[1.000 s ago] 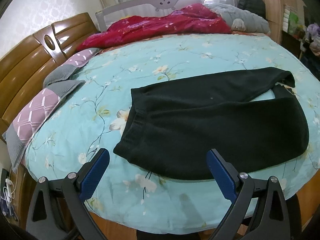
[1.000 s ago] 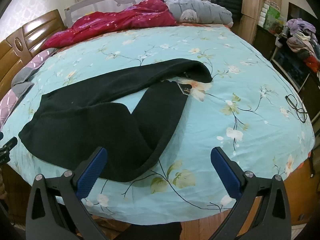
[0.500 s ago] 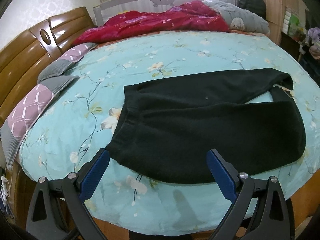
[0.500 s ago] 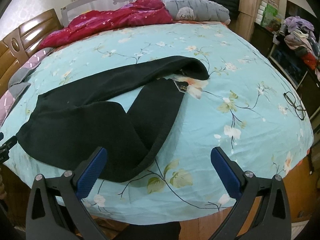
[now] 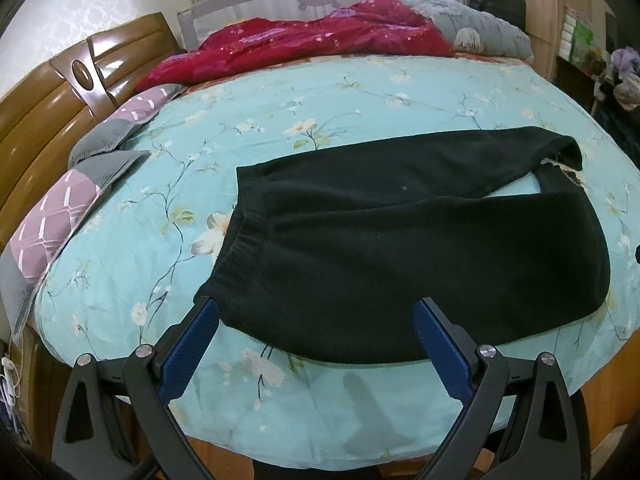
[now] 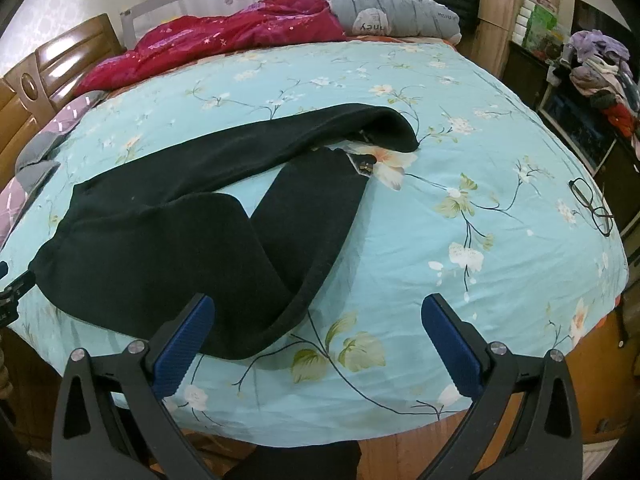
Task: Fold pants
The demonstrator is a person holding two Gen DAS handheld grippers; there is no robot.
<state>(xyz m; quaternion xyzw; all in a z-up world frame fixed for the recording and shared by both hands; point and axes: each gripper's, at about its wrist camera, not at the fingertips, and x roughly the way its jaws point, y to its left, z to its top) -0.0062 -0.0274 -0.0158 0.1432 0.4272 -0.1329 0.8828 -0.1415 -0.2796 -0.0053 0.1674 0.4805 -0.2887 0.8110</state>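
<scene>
Pants (image 5: 400,240) lie spread across floral bed (image 5: 360,92)

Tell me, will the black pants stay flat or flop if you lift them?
The black pants probably flop: the cloth already bends and curves over the bed. They look thick and fuzzy, so likely not slippery. One leg would probably dangle.

Black pants (image 5: 400,240) (image 6: 168,240) are seen lying flat on the blue flowery bed cover (image 5: 320,112), w/ soft, fuzzy cloth. The stretchy waist is turned to the left, near the front edge. The near leg is bent back over itself in a fat fold. The far leg is stretched out to the right, w/ its end curled over.
</scene>
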